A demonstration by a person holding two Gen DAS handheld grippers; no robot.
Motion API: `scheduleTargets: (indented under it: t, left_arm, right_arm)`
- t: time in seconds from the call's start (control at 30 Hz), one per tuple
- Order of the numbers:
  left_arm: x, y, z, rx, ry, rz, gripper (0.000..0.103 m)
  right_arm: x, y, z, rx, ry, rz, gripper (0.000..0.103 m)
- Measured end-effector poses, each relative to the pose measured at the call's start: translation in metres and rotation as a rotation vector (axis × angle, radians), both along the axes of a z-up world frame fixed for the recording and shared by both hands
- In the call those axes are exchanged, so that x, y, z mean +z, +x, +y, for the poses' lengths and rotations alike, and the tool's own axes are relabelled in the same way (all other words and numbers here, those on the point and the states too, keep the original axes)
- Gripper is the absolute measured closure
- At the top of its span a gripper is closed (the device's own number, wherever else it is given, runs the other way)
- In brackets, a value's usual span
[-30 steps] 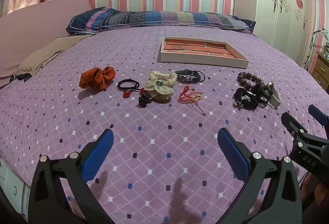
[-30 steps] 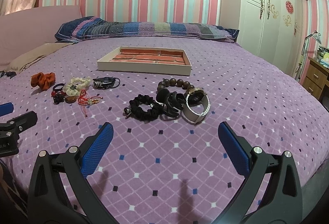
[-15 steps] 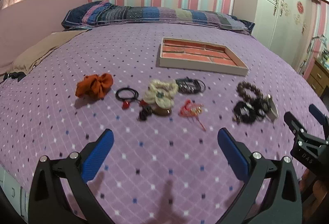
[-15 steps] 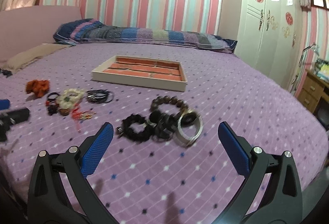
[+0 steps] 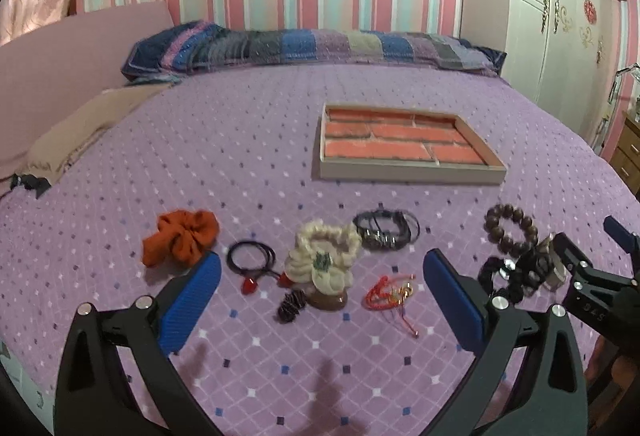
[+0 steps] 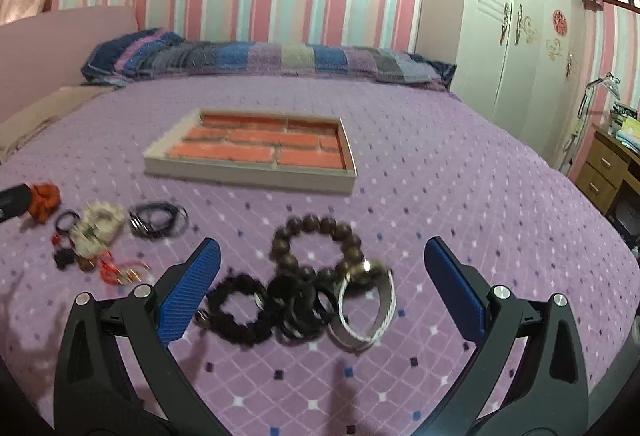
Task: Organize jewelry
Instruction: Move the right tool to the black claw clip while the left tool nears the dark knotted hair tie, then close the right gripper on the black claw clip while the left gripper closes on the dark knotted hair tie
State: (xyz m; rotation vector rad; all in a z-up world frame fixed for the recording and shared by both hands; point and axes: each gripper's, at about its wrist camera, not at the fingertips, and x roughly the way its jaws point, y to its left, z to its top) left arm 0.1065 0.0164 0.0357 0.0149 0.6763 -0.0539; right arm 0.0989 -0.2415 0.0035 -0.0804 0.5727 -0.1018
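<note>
Left wrist view: nothing sorted yet. The shallow cream-framed tray with brick-orange padded compartments [image 5: 408, 171], upper right of centre, sits empty on the purple diamond-quilted bed [image 5: 248, 139]. Below it lie a crumpled orange fabric scrunchie [image 5: 182, 236], a fluffy cream scrunchie [image 5: 326, 256] and a thin red cord bracelet [image 5: 386, 292] — all loose. Left tongs [image 5: 320, 300] are spread wide, holding nothing.

Right wrist view: the glossy brown wooden bead bracelet [image 6: 316, 240] and a silver mesh-band watch [image 6: 366, 312] lie mid-frame, a bit blurred — right tongs [image 6: 320, 288] gape empty above them. Everything's left to do.
</note>
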Motion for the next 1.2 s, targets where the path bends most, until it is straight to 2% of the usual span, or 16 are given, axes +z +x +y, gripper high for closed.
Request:
scheduleTargets:
  t: [0.17,0.33,0.47,0.53,0.67,0.73,0.87,0.93,1.07,1.2]
  left_arm:
    - [-0.015,0.004,0.003,-0.011,-0.018,0.036,0.004]
    - [-0.022,0.007,0.012,0.007,-0.014,0.037,0.004]
    - [-0.029,0.013,0.016,0.008,-0.013,0.047,0.004]
    - [-0.033,0.016,0.016,0.008,0.001,0.055,0.004]
    - [-0.041,0.021,0.020,0.010,0.000,0.066,0.004]
    - [-0.048,0.029,0.025,0.021,-0.013,0.098,0.004]
    - [-0.059,0.039,0.032,0.026,-0.051,0.153,0.004]
    - [-0.060,0.039,0.033,0.029,-0.041,0.147,0.004]
    - [-0.064,0.039,0.032,0.032,-0.010,0.145,0.004]
    - [-0.070,0.041,0.029,0.033,0.029,0.151,0.005]
  right_arm:
    - [-0.006,-0.003,-0.006,0.017,0.055,-0.012,0.004]
    - [-0.008,-0.004,0.000,0.041,0.024,-0.034,0.005]
    - [-0.019,0.007,0.001,0.072,0.042,0.022,0.021]
    - [-0.023,0.011,-0.002,0.078,0.063,0.039,0.025]
    - [-0.027,0.015,-0.005,0.090,0.086,0.058,0.041]
    - [-0.030,0.018,-0.006,0.102,0.097,0.071,0.047]
    - [-0.036,0.024,-0.005,0.113,0.092,0.088,0.047]
    - [-0.039,0.027,-0.007,0.117,0.095,0.102,0.047]
    - [-0.043,0.031,-0.011,0.117,0.114,0.128,0.055]
    - [-0.045,0.031,-0.012,0.113,0.112,0.142,0.055]
